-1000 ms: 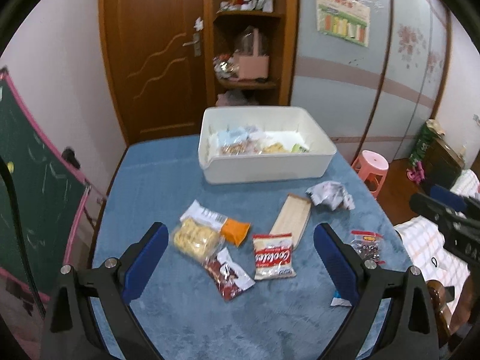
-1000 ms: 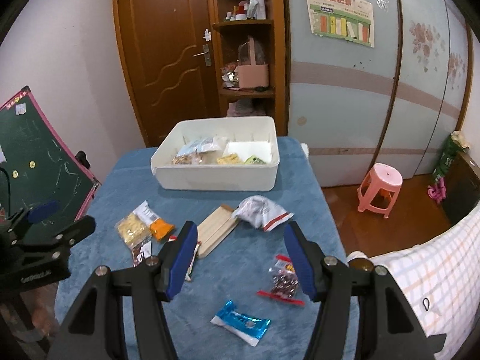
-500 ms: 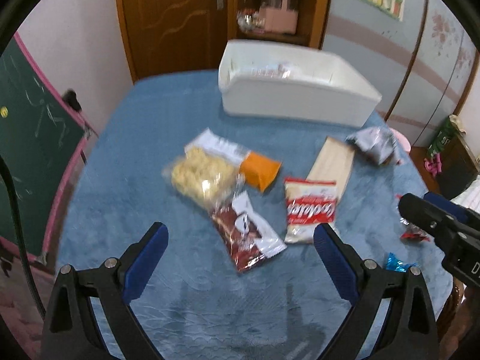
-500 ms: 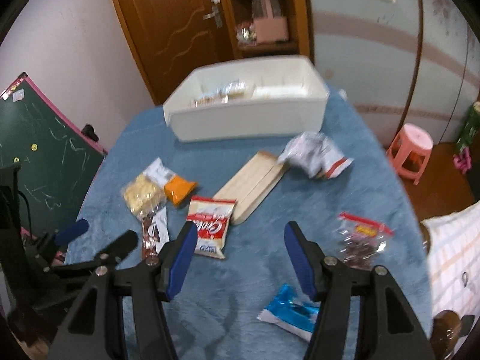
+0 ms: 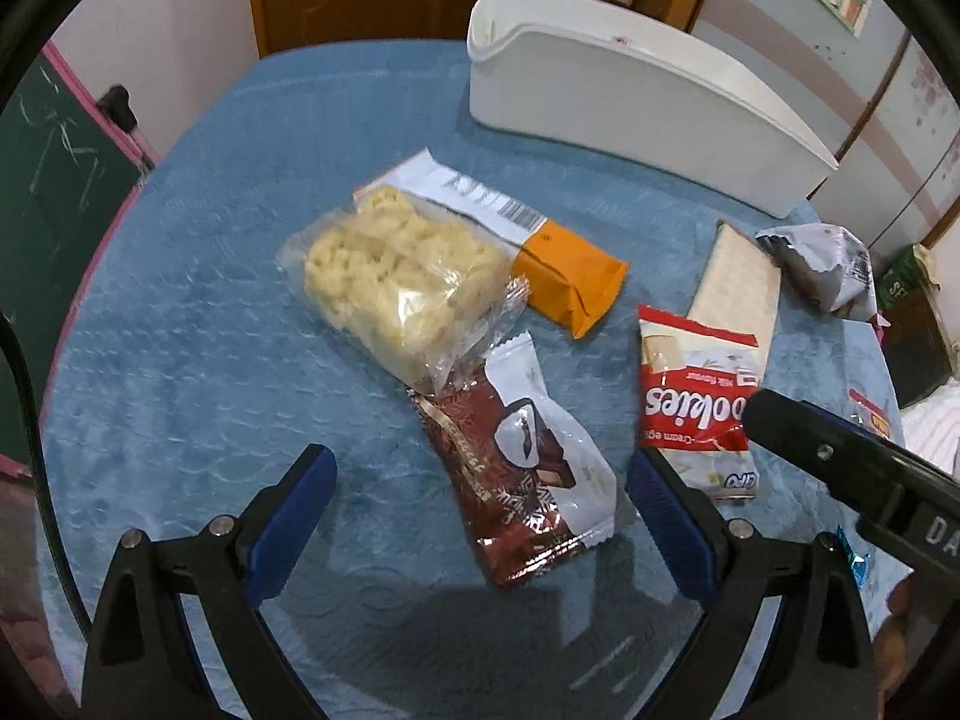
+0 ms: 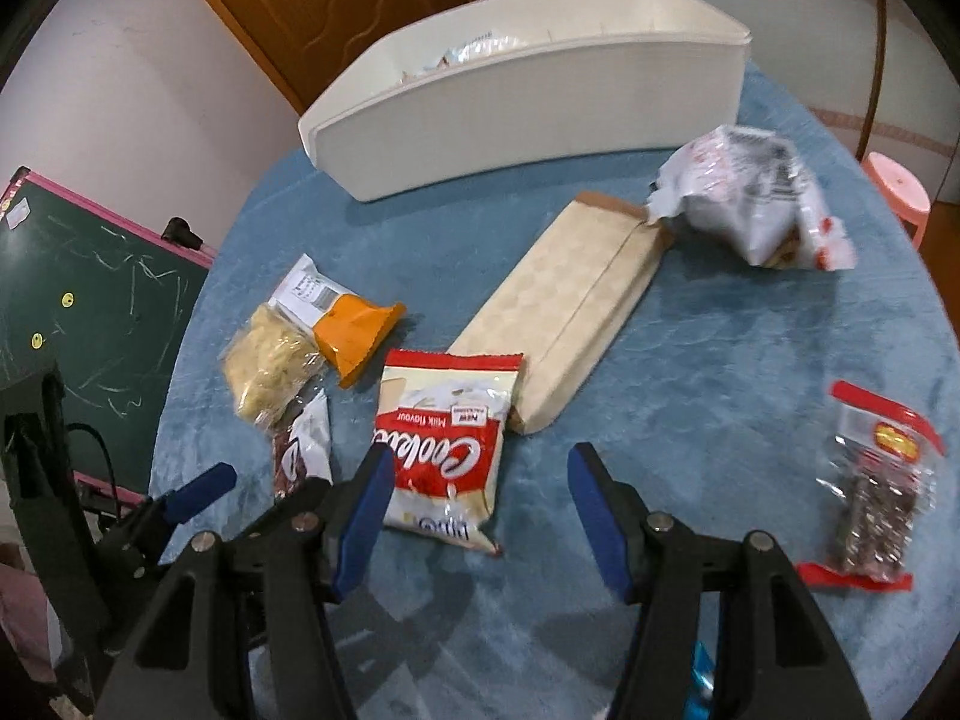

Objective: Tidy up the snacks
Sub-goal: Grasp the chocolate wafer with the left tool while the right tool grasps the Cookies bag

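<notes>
Two hand-held grippers tilt steeply down over a blue-covered surface [image 5: 180, 312] strewn with snack packets. The left gripper [image 5: 480, 480], jaws apart and empty, frames a dark red wafer packet [image 5: 516, 468]; the right gripper [image 6: 480, 510], jaws likewise apart, sits over a red cookies packet [image 6: 444, 450]. Both packets look light, crinkly and slippery, best pinched across a flat middle. The white bin [image 6: 540, 102] waits at twelve o'clock.
</notes>
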`<move>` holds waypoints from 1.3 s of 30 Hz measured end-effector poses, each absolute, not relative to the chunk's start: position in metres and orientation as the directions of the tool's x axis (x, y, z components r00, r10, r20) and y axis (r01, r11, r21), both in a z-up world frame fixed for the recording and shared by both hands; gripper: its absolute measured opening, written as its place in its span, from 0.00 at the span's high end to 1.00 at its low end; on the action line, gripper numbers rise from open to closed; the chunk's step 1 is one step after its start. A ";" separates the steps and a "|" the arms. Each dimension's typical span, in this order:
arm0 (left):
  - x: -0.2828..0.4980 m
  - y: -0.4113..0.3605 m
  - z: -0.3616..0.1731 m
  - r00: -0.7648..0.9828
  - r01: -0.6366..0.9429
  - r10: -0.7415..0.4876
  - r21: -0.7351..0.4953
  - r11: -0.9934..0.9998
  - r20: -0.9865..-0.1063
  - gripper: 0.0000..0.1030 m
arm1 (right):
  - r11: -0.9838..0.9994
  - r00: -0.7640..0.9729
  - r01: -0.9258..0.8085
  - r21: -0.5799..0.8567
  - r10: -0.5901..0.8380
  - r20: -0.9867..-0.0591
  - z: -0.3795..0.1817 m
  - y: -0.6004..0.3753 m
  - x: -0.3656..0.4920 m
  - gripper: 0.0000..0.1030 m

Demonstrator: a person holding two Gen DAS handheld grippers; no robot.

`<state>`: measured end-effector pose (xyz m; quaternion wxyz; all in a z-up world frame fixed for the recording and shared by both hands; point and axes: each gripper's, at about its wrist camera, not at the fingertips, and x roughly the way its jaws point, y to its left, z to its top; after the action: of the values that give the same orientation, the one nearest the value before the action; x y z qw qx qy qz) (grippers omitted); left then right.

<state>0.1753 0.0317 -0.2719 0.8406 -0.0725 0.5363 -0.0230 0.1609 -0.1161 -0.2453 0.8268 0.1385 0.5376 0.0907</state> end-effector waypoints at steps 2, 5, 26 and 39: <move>0.179 0.033 -0.277 0.412 -0.049 -0.123 -0.156 0.987 -0.903 0.06 | 0.941 0.386 -0.003 0.337 0.312 -0.868 -0.252 -0.115 0.167 0.44; 0.184 0.035 -0.283 0.410 -0.057 -0.114 -0.151 0.987 -0.905 0.06 | 0.935 0.362 -0.011 0.355 0.335 -0.870 -0.262 -0.111 0.174 0.49; 0.181 0.021 -0.284 0.420 -0.028 -0.022 -0.037 0.999 -0.907 0.35 | 0.904 0.349 -0.095 0.417 0.423 -0.836 -0.267 -0.104 0.177 0.71; 0.164 0.027 -0.263 0.457 -0.040 -0.061 -0.089 0.995 -0.888 0.57 | 0.890 0.397 -0.162 0.425 0.453 -0.798 -0.242 -0.096 0.157 0.82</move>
<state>0.1637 0.0266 -0.2633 0.8520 -0.0484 0.5212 -0.0064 0.1568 -0.0963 -0.2422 0.8238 0.1412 0.5163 0.1867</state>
